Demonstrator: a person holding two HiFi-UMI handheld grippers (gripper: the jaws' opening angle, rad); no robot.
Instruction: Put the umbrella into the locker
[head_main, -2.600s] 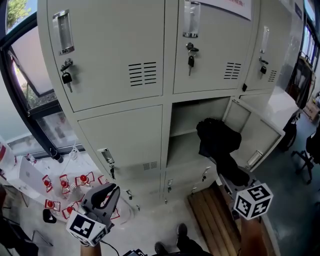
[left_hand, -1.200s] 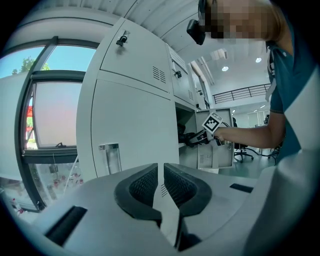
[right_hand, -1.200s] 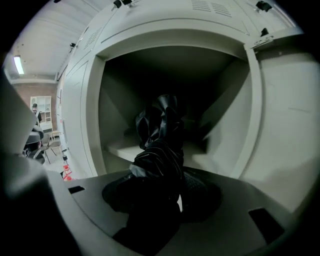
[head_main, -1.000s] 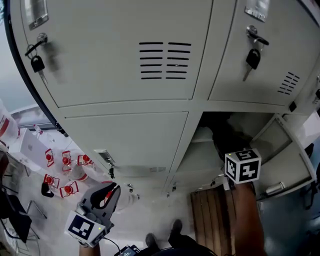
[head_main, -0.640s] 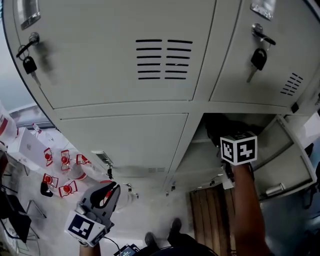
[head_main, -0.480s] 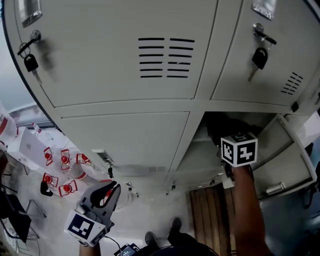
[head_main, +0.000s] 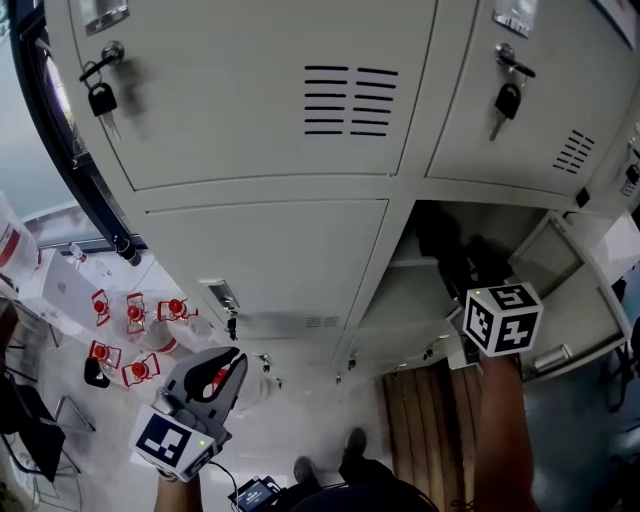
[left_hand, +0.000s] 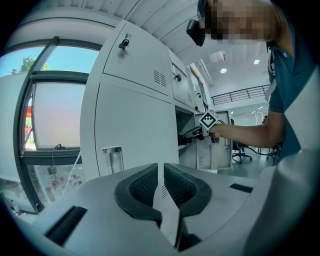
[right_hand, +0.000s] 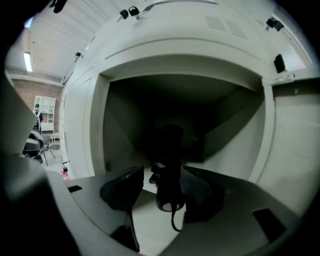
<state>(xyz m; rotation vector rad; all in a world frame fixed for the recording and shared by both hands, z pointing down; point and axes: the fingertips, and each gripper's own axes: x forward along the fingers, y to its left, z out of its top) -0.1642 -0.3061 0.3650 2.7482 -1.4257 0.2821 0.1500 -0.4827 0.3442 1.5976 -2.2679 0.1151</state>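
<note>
1. Black pads on the right tool (right_hand: 162, 176) are opening. The umbrella's dark handle stands between them, with clear space on its left side and the right pad just beside it. We judge that the tool has let go rather than gripping.
2. Just past the pads, the umbrella (right_hand: 169, 189) sits inside the open locker (right_hand: 95, 125). It seems to rest on the pale floor of the compartment. Its bunched black fabric fades into the dark far end, where we cannot make out any detail.
3. Its long axis runs near to far, straight into the compartment. The handle end, with a thin strap loop hanging from it, points back toward the opening and toward us. The canopy end points at the far wall.
4. From the head view, the same dark mass shows in the lower right compartment, and the marker cube of the right tool sits at its mouth. The locker door (head_main: 585, 300) hangs wide open to the right.
5. Our left tool (left_hand: 161, 175) is clenched on nothing, with only a thin slit between its pads. It hangs low on the left, well apart from the locker, over the floor.
6. As we read it, the placing is done: the umbrella is in and the hold is coming off. What is left is to draw the right tool back out without catching the strap loop, and perhaps to swing the door shut, though the task does not ask for that.
</note>
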